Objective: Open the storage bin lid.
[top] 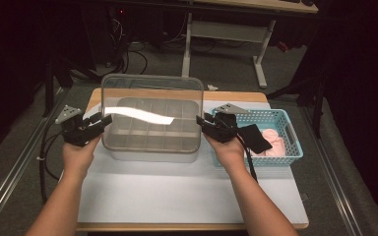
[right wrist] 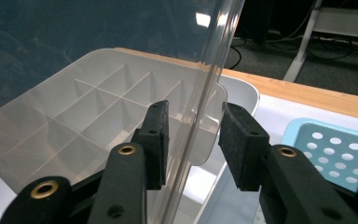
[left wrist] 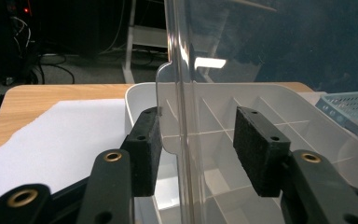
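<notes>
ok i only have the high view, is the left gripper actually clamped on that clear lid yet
observer: Not clamped. In the left gripper view the lid stands edge-on between the jaws of the left gripper, with a gap to one pad.
operator: and the right one
observer: Same there. The right gripper straddles the lid's rounded side tab, one pad apart from it.
operator: anything in the box near the jaws
observer: The white box has dividers, and the compartments nearest the jaws look empty.

On the bench (top: 192, 206) a divided box (top: 150, 147) sits left of a basket (top: 288, 123). A lid (top: 152, 110) stands tilted over the box, between the left hand-held gripper (top: 101, 122) and right hand-held gripper (top: 204, 123).
</notes>
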Demonstrator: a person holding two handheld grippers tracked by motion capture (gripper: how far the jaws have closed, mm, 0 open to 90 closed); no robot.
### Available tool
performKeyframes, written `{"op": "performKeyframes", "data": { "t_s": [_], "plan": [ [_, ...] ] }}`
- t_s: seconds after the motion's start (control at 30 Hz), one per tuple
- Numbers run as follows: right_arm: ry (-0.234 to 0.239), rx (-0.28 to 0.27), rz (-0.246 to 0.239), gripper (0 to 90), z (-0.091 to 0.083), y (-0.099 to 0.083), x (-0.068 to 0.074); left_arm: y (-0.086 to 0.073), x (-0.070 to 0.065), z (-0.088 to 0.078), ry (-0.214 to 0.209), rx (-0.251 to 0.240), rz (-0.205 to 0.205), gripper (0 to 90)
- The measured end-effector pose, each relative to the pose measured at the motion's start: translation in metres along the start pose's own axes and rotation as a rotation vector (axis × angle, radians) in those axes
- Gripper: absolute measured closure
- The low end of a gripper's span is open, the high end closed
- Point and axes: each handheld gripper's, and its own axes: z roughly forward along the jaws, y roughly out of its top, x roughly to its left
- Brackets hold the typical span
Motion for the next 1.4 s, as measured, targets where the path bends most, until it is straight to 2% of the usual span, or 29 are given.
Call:
{"op": "performKeyframes", "data": {
  "t_s": [0.6,0.77,0.87,1.03,1.2,1.23,1.3,1.33,1.37,1.4],
  "plan": [
    [0.0,-0.087,-0.04,70.6,-0.026,0.0,0.015,-0.001,-0.007,-0.027,-0.001,-0.066,0.009,59.6],
    [-0.008,-0.097,-0.046,72.5,-0.031,-0.002,0.016,-0.002,-0.012,-0.032,0.006,-0.079,0.033,61.8],
    [0.003,-0.101,-0.038,72.6,-0.032,-0.003,0.015,-0.003,-0.013,-0.035,-0.001,-0.083,0.026,62.4],
    [0.003,-0.114,-0.051,72.6,-0.039,-0.004,0.018,-0.003,-0.018,-0.043,-0.002,-0.104,0.034,62.5],
    [0.023,-0.133,-0.073,72.6,-0.052,-0.006,0.025,-0.006,-0.024,-0.063,-0.007,-0.13,0.048,63.2],
    [0.03,-0.139,-0.085,72.6,-0.058,-0.007,0.029,-0.008,-0.026,-0.073,-0.004,-0.139,0.059,63.5],
    [0.037,-0.148,-0.098,72.6,-0.064,-0.009,0.034,-0.009,-0.028,-0.078,-0.004,-0.147,0.06,63.6],
    [0.045,-0.155,-0.101,72.6,-0.066,-0.01,0.037,-0.012,-0.029,-0.088,-0.004,-0.158,0.06,63.6],
    [0.045,-0.155,-0.101,72.6,-0.066,-0.01,0.037,-0.012,-0.029,-0.088,-0.004,-0.158,0.06,63.7],
    [0.058,-0.158,-0.115,72.6,-0.071,-0.013,0.042,-0.016,-0.029,-0.097,-0.003,-0.165,0.052,63.7]
  ]
}}
